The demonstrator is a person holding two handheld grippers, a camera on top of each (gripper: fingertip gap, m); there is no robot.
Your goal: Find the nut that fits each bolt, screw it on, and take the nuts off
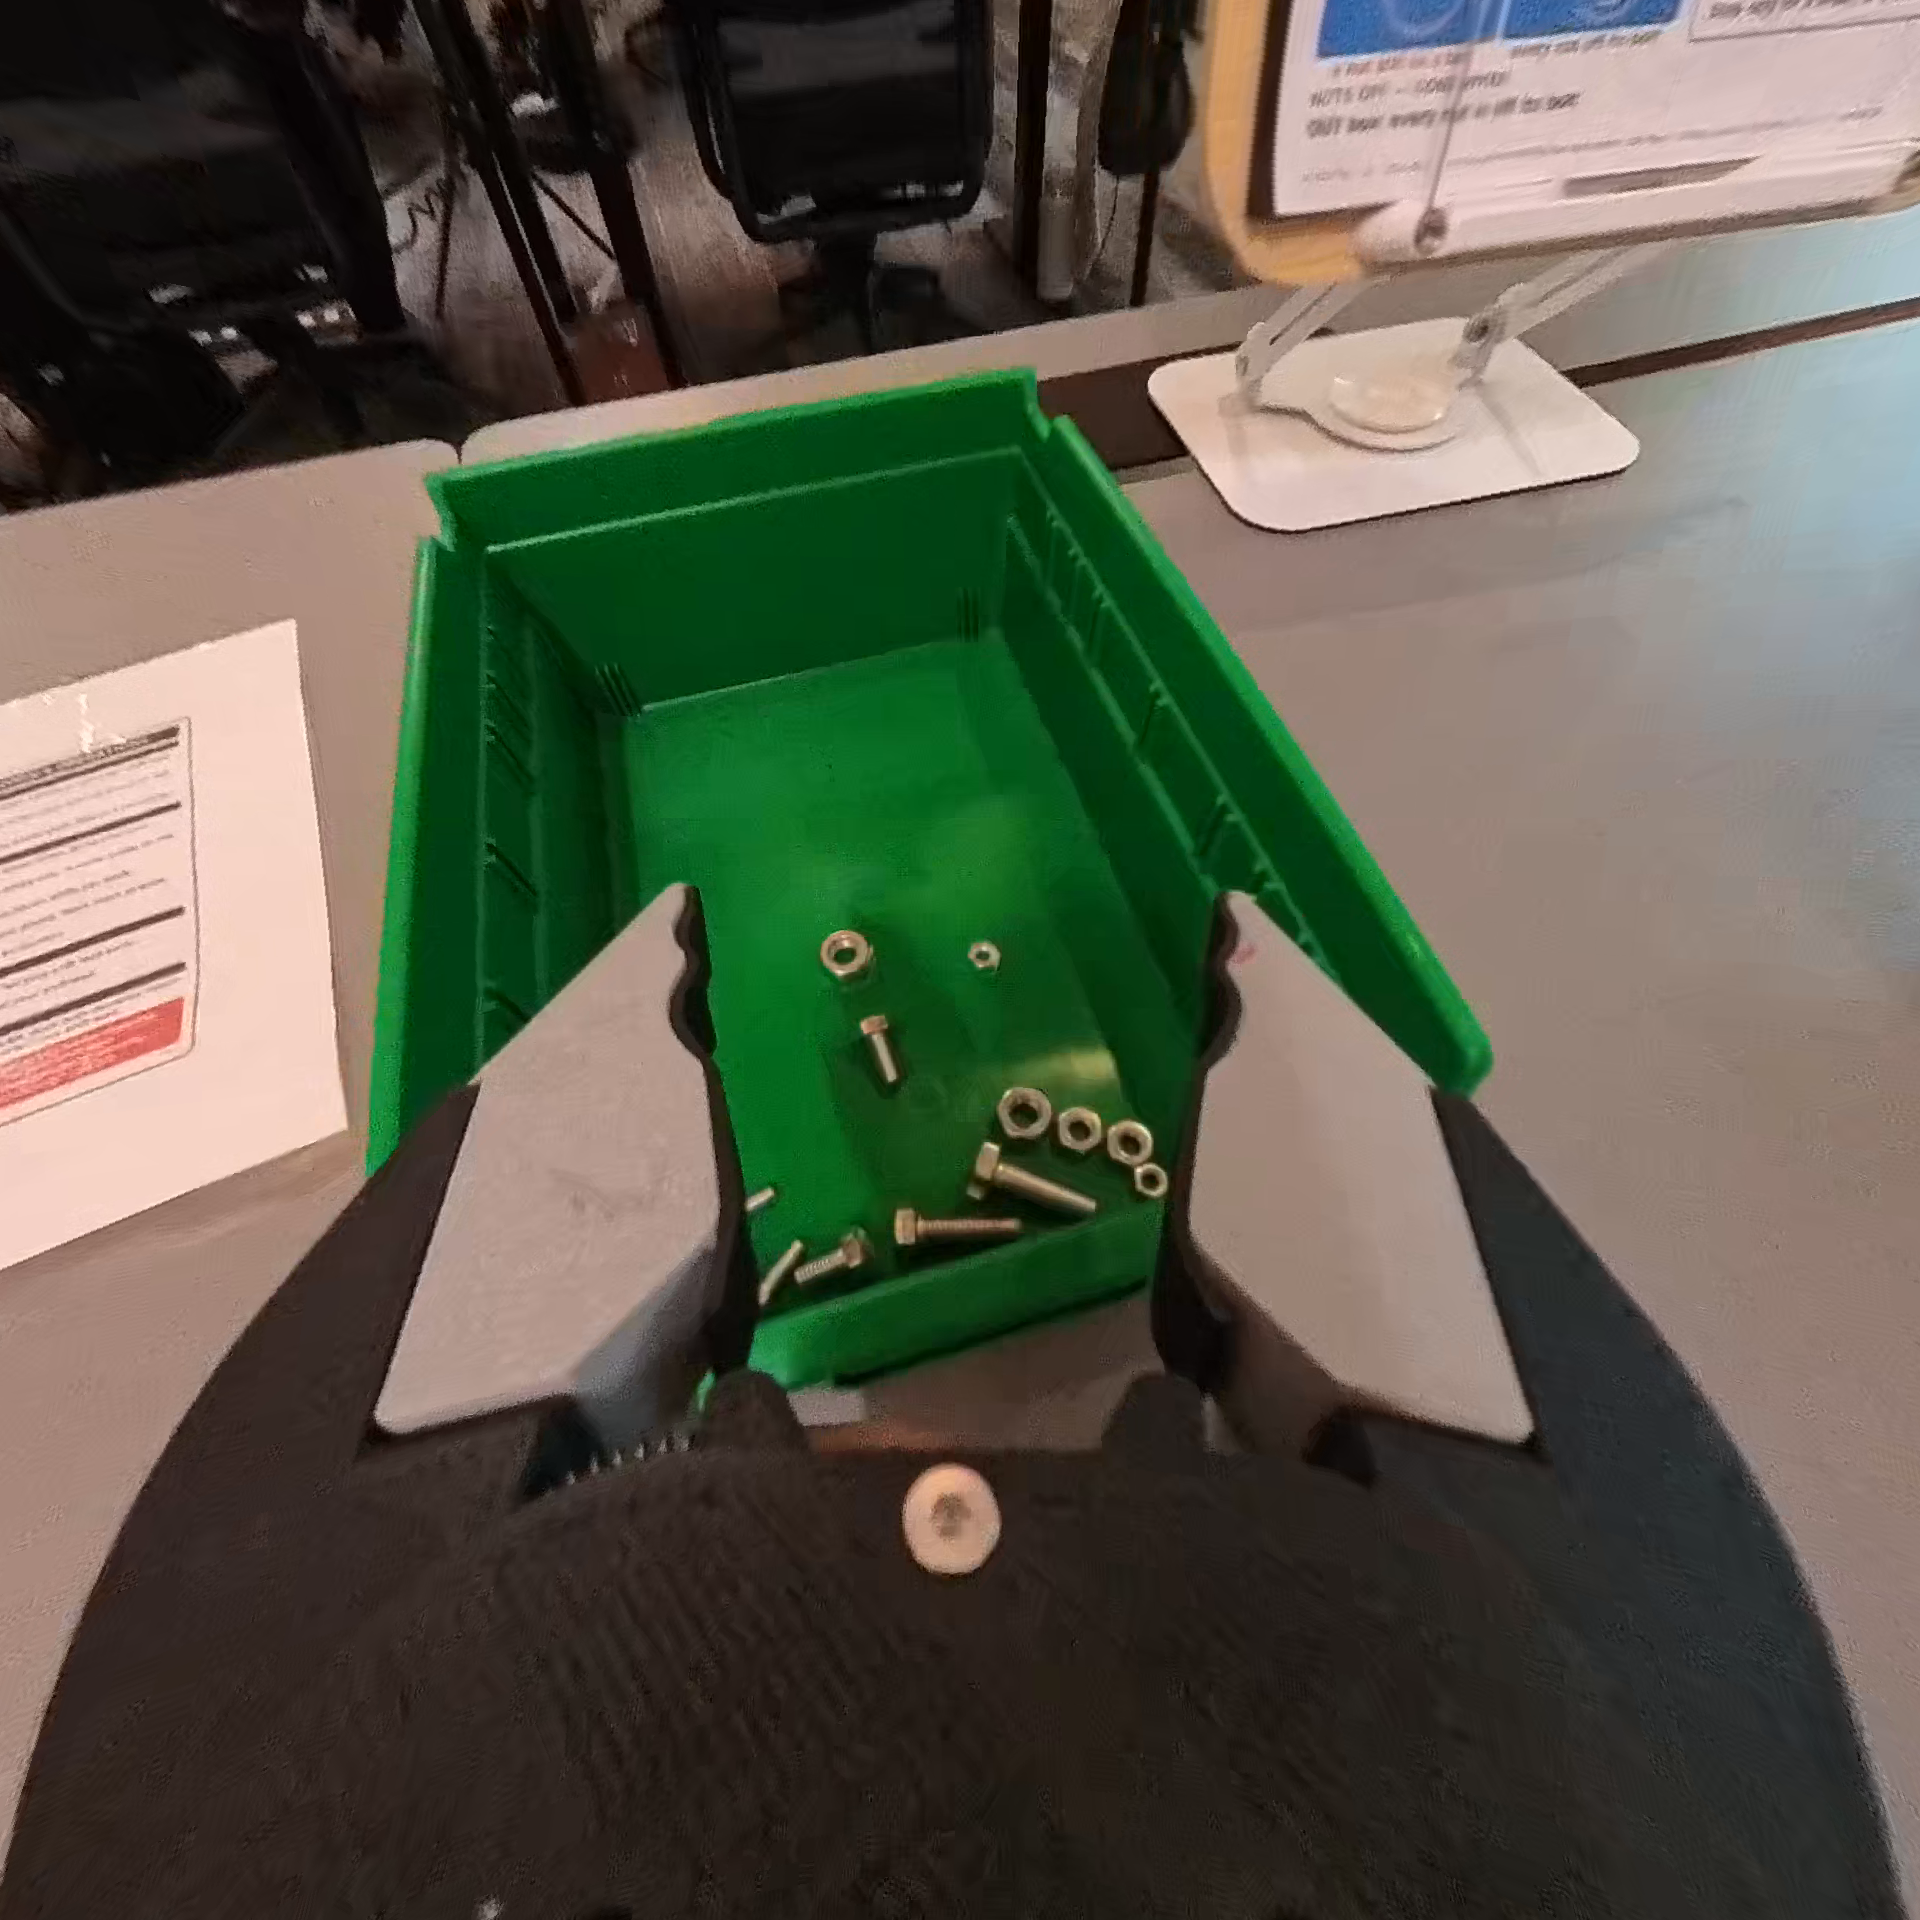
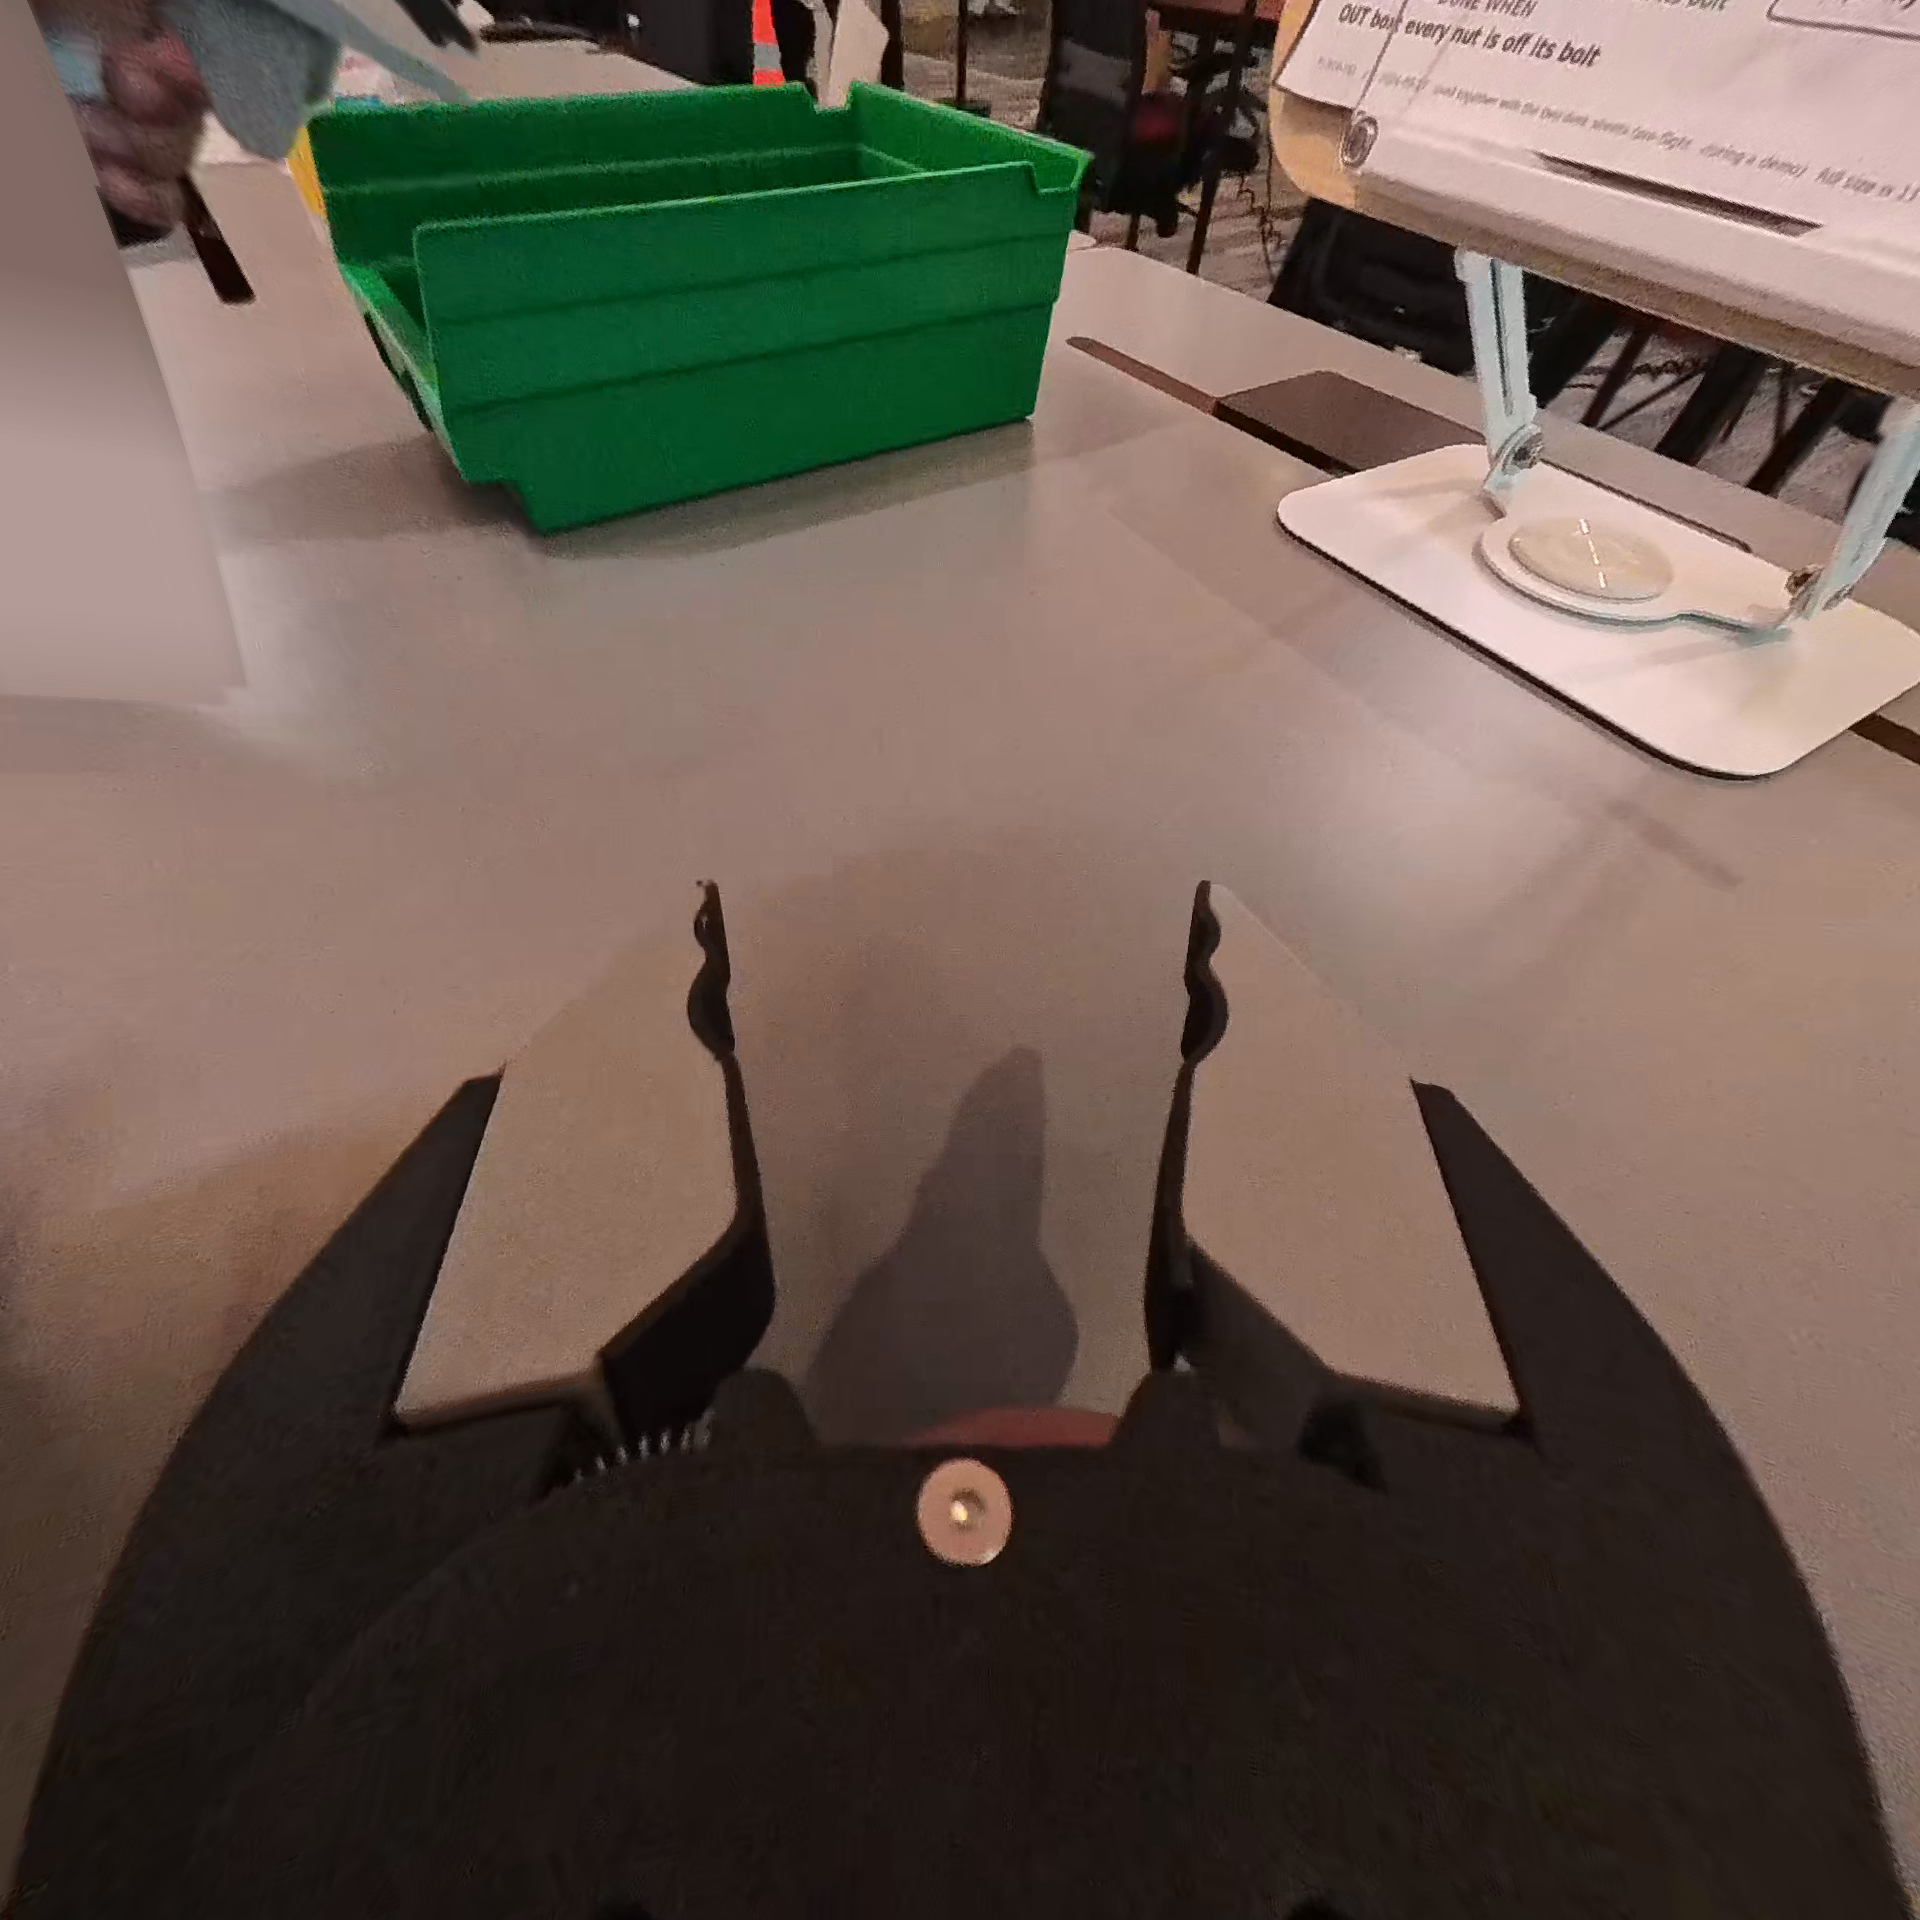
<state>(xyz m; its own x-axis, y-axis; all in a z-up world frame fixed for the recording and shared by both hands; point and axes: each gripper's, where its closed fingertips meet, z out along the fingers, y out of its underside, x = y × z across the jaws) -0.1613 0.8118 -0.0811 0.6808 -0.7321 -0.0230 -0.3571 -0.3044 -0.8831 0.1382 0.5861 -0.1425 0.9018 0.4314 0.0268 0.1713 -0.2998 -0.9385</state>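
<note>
L gripper (image 1: 956,904) jaws wide open, bare; R gripper (image 2: 956,894) same.

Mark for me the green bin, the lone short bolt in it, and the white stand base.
Green bin (image 1: 748,582): left wrist view, far inner wall.
Short bolt (image 1: 879,1047): left wrist view, mid-shank.
Stand base (image 2: 1382,540): right wrist view, bare near-left part of the plate.
</note>
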